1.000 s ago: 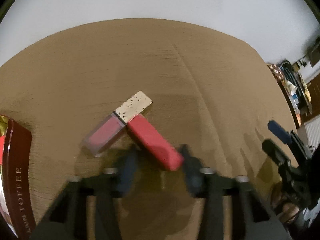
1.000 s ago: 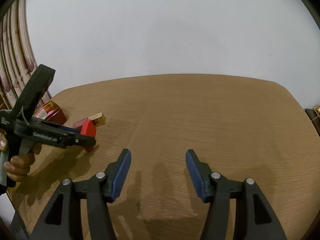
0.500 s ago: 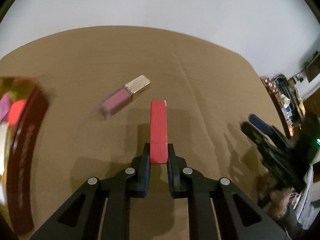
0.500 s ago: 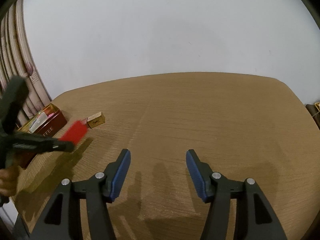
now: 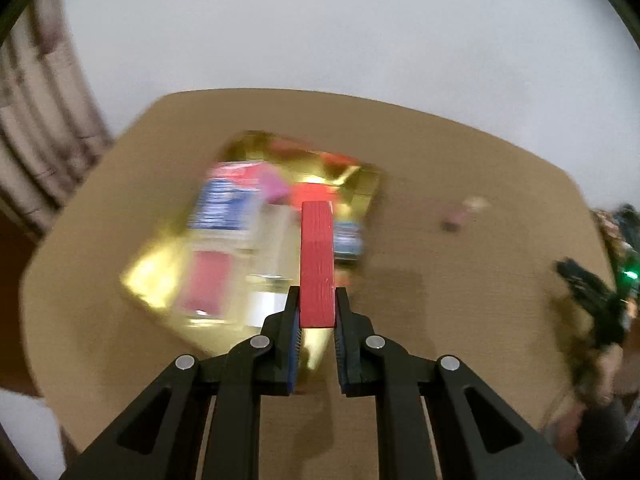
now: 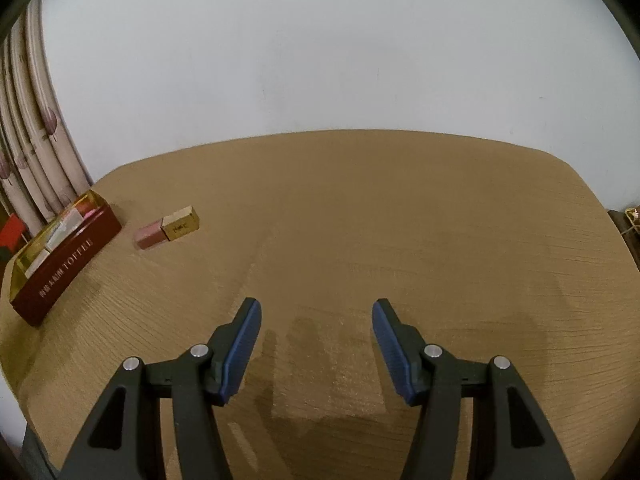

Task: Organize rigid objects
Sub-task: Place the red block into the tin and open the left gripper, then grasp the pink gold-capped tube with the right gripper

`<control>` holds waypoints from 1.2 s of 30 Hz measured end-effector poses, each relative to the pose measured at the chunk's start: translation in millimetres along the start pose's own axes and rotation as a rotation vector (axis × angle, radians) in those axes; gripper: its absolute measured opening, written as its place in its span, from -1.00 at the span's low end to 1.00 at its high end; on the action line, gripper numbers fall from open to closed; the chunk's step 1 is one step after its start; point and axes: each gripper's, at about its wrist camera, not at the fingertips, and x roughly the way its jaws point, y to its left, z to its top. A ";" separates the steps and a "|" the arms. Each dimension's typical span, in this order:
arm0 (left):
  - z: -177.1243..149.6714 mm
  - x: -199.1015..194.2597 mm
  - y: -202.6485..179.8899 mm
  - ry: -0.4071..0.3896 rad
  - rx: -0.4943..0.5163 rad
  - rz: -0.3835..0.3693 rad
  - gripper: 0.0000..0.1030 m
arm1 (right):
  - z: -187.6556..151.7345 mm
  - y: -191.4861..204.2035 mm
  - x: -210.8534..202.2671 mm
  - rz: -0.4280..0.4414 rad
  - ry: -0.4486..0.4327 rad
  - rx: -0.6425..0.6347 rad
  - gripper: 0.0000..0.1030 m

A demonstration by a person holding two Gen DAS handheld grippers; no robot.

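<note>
My left gripper [image 5: 317,306] is shut on a red block [image 5: 317,256] and holds it above the open gold-lined toffee tin [image 5: 160,280], which is blurred and holds several small items. In the right wrist view the tin [image 6: 68,258] stands at the table's far left, dark red outside. A pink lip gloss with a gold cap [image 6: 168,228] lies on the table just right of the tin; it shows blurred in the left wrist view [image 5: 464,212]. My right gripper [image 6: 316,344] is open and empty above bare table.
The wooden table [image 6: 380,220] ends at a white wall behind. Curtains [image 6: 28,128] hang at the far left. My right gripper and the hand holding it show blurred at the right edge of the left wrist view [image 5: 592,292].
My left gripper closed on the red block, lifted it off the table and swung left over the tin. The lip gloss stayed on the table. The right gripper held still.
</note>
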 end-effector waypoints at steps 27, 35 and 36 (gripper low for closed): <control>13.8 32.7 72.1 0.001 0.085 0.189 -0.41 | 1.5 13.5 27.9 -0.039 0.073 -0.051 0.15; -25.4 -31.3 13.4 -0.135 0.051 0.124 0.02 | 10.5 49.4 25.8 0.064 0.124 -0.121 0.15; -33.2 -33.2 1.7 -0.130 0.050 0.080 0.03 | 18.0 61.7 23.6 0.110 0.127 -0.109 0.15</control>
